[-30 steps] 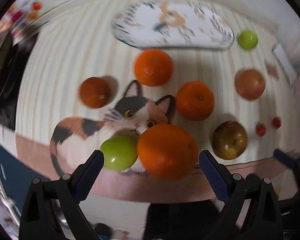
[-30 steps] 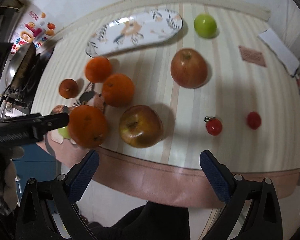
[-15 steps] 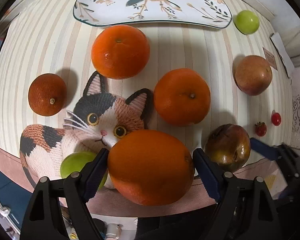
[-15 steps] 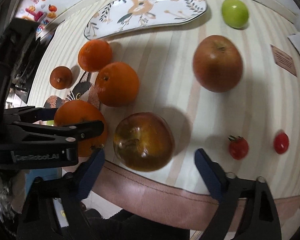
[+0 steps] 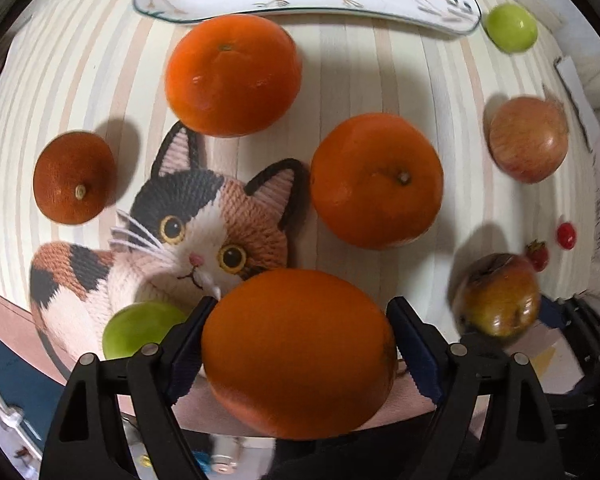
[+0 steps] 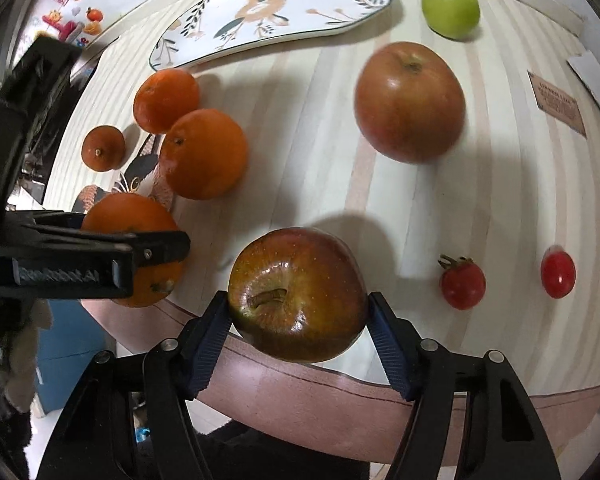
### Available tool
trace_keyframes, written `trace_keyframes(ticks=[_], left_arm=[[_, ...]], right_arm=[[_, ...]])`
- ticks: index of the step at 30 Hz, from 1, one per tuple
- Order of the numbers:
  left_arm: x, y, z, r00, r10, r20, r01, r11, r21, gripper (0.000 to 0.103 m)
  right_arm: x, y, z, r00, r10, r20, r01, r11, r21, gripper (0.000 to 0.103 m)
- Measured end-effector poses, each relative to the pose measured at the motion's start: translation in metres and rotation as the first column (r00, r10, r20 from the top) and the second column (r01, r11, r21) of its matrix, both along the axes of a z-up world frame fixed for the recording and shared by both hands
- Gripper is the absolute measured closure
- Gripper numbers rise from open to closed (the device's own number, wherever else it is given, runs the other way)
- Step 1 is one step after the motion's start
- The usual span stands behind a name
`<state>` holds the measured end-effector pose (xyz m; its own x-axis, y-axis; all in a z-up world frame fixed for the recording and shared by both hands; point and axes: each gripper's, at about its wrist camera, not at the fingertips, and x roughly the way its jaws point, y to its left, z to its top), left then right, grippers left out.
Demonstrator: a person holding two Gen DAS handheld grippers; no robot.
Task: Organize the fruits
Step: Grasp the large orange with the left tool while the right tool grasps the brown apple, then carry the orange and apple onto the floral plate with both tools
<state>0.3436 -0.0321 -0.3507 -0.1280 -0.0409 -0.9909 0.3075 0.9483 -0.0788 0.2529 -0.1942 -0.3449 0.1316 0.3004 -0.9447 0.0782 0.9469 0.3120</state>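
- Now we are at the grasp step on both sides: our left gripper (image 5: 300, 354) has its jaws pressed against the two flanks of the nearest orange (image 5: 298, 354), which sits at the near edge of the striped tablecloth (image 6: 300, 152), just beside a small green fruit (image 5: 134, 330) on the cat print (image 5: 196, 232).
- Our right gripper (image 6: 298, 320) pinches the dark red-green apple (image 6: 296, 294) the same way, pads touching both sides; whether either fruit is off the cloth yet, we cannot tell.
- Still loose on the cloth are two more oranges (image 5: 234, 74) (image 5: 376, 180), a small dark orange (image 5: 74, 178), a second apple (image 6: 410, 102), a green fruit (image 6: 451, 7) and two cherry tomatoes (image 6: 462, 282) (image 6: 558, 274).
- We judge the patterned plate (image 6: 268, 12) at the far side, bare of fruit, to be the likely destination, though the task does not say so.
- Next we need a steady lift with both grips kept firm, since round fruit can roll out of flat pads, then a carry over the nearer oranges without knocking them.
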Motion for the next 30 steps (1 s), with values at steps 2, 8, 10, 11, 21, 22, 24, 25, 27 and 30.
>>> trace_keyframes(ticks=[2,8,10,11,21,22,24,25,27,30], left_arm=[[0.0,-0.004,-0.003,1.0,-0.012,0.013,0.012,1.0,0.022,0.02],[0.005,-0.002,-0.004,0.999,0.0,0.052,-0.003,0.999,0.044,0.021],[0.002,-0.004,-0.003,0.998,-0.003,0.065,0.0,0.999,0.05,0.021],[0.002,-0.004,-0.003,0.997,-0.007,0.075,0.003,0.999,0.054,0.022],[0.013,0.006,0.021,0.995,0.05,0.082,-0.048,0.998,-0.034,0.023],[0.017,0.007,0.029,0.995,0.056,0.087,-0.051,0.997,-0.053,0.023],[0.029,0.009,0.043,0.993,0.065,0.098,-0.057,0.995,-0.084,0.024],[0.035,0.01,0.05,0.992,0.068,0.107,-0.058,0.993,-0.098,0.024],[0.048,0.008,0.07,0.989,0.068,0.128,-0.053,0.991,-0.123,0.026],[0.042,-0.012,0.077,0.987,0.066,0.145,-0.046,0.99,-0.133,0.029]], right_arm=[[0.002,0.001,0.0,1.0,-0.006,0.005,0.006,1.0,-0.003,0.032],[0.004,-0.003,0.0,0.999,-0.038,0.031,0.038,0.999,0.009,0.033],[0.004,-0.005,0.001,0.998,-0.048,0.038,0.048,0.999,0.004,0.033],[0.003,-0.005,0.001,0.998,-0.051,0.041,0.051,0.999,0.0,0.033],[0.008,-0.021,0.031,0.994,-0.074,0.084,0.069,0.996,0.055,0.033],[0.008,-0.022,0.038,0.993,-0.072,0.096,0.067,0.996,0.059,0.033],[0.012,-0.025,0.049,0.99,-0.075,0.117,0.068,0.995,0.07,0.033],[0.015,-0.026,0.056,0.989,-0.075,0.127,0.065,0.995,0.076,0.033],[0.022,-0.03,0.07,0.985,-0.081,0.152,0.067,0.994,0.091,0.033],[0.04,-0.031,0.086,0.981,-0.069,0.183,0.052,0.994,0.094,0.033]])
